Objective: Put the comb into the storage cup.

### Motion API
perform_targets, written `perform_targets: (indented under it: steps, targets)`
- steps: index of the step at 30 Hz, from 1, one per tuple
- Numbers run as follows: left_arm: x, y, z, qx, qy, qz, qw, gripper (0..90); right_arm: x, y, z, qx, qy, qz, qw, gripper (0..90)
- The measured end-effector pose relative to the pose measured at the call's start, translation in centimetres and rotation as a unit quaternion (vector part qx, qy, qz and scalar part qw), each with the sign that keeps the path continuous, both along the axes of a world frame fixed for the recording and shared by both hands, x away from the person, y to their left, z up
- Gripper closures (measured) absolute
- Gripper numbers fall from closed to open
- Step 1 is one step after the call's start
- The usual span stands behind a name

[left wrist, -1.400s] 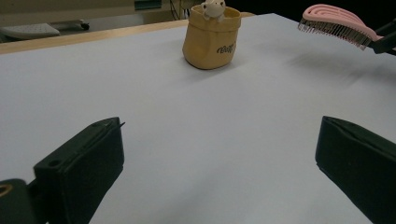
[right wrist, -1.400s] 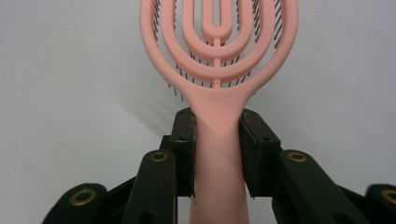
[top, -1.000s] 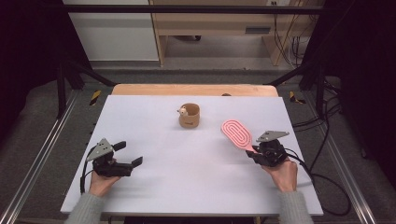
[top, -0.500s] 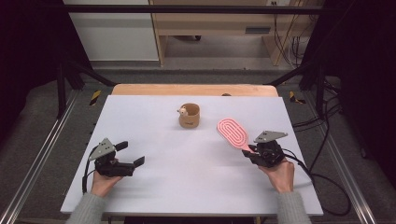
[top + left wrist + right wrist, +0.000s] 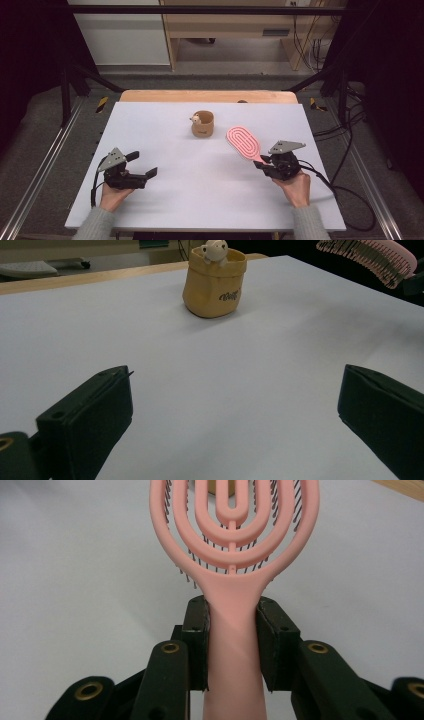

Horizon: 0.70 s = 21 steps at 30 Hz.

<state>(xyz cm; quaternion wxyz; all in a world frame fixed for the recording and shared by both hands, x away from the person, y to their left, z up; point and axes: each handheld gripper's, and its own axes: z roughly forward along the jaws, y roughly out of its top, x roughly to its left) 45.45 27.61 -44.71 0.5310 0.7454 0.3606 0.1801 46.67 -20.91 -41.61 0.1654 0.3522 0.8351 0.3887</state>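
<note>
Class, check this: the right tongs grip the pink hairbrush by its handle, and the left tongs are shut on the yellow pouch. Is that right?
Not quite. The left tongs are open and hold nothing; the left gripper view shows the yellow pouch standing apart, farther up the table. The right tongs do grip the pink hairbrush by its handle.

A small tan fabric pouch (image 5: 202,125) sits on the white table (image 5: 200,200), beyond and between both tongs; the pink vented hairbrush (image 5: 243,141) extends from the right tongs (image 5: 261,162) toward it
</note>
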Motion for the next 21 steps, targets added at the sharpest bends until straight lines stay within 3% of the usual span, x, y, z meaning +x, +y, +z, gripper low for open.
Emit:
perform_targets:
  steps: [21]
  targets:
    - [-0.3,-1.6,0.5,-0.01,0.006,-0.001,0.9999,1.1,-0.5,1.5,0.3,0.039,-0.015,0.022,0.9989,69.2]
